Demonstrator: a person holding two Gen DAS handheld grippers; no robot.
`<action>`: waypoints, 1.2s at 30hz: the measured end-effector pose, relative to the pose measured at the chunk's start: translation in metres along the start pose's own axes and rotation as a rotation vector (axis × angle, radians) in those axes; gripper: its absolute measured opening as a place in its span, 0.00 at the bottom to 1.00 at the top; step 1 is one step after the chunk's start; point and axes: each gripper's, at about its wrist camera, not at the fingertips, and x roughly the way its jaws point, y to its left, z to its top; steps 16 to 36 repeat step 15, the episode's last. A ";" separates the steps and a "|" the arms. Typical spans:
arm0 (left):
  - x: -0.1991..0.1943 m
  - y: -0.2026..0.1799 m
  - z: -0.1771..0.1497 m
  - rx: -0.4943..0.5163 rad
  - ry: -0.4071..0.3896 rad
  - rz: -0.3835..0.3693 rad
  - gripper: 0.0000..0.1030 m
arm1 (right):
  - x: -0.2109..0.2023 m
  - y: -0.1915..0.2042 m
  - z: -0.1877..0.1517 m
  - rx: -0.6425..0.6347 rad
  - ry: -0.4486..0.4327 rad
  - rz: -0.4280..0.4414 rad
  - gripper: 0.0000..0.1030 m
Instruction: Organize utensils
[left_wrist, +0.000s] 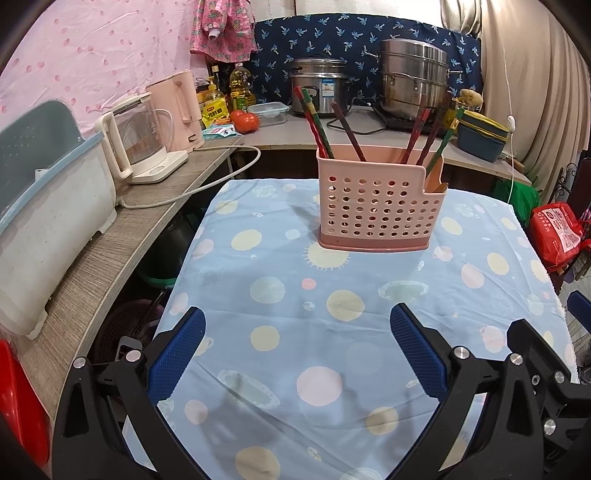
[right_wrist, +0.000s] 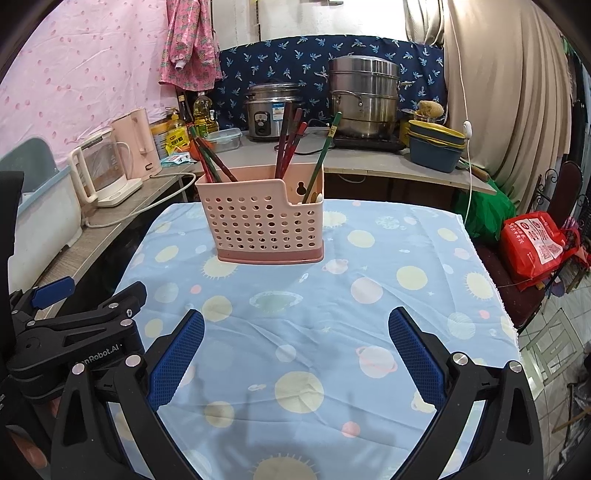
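Note:
A pink perforated utensil holder (left_wrist: 380, 206) stands upright on the blue planet-print tablecloth (left_wrist: 295, 295); it also shows in the right wrist view (right_wrist: 264, 225). Several red, brown and green chopsticks (left_wrist: 317, 122) stand in it, leaning left and right (right_wrist: 288, 144). A pale spoon handle (left_wrist: 437, 181) sits in its lower side compartment. My left gripper (left_wrist: 297, 350) is open and empty, well in front of the holder. My right gripper (right_wrist: 295, 350) is open and empty, also in front of it. The left gripper's body (right_wrist: 74, 328) shows at the right wrist view's left edge.
A grey counter (left_wrist: 110, 243) runs along the left with a white dish rack (left_wrist: 48, 229), a glass kettle (left_wrist: 140, 144) and its cord. Pots (left_wrist: 413, 77), bottles and a tomato (left_wrist: 243, 121) sit on the back counter. A red bag (right_wrist: 535, 243) lies on a chair at the right.

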 end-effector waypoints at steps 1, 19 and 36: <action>0.000 0.001 0.000 0.000 0.001 0.000 0.93 | 0.000 0.000 0.000 0.001 0.000 0.000 0.94; 0.002 0.001 -0.001 0.002 0.007 -0.008 0.93 | 0.000 0.002 -0.001 0.001 0.002 0.000 0.94; 0.002 0.001 -0.001 0.002 0.007 -0.008 0.93 | 0.000 0.002 -0.001 0.001 0.002 0.000 0.94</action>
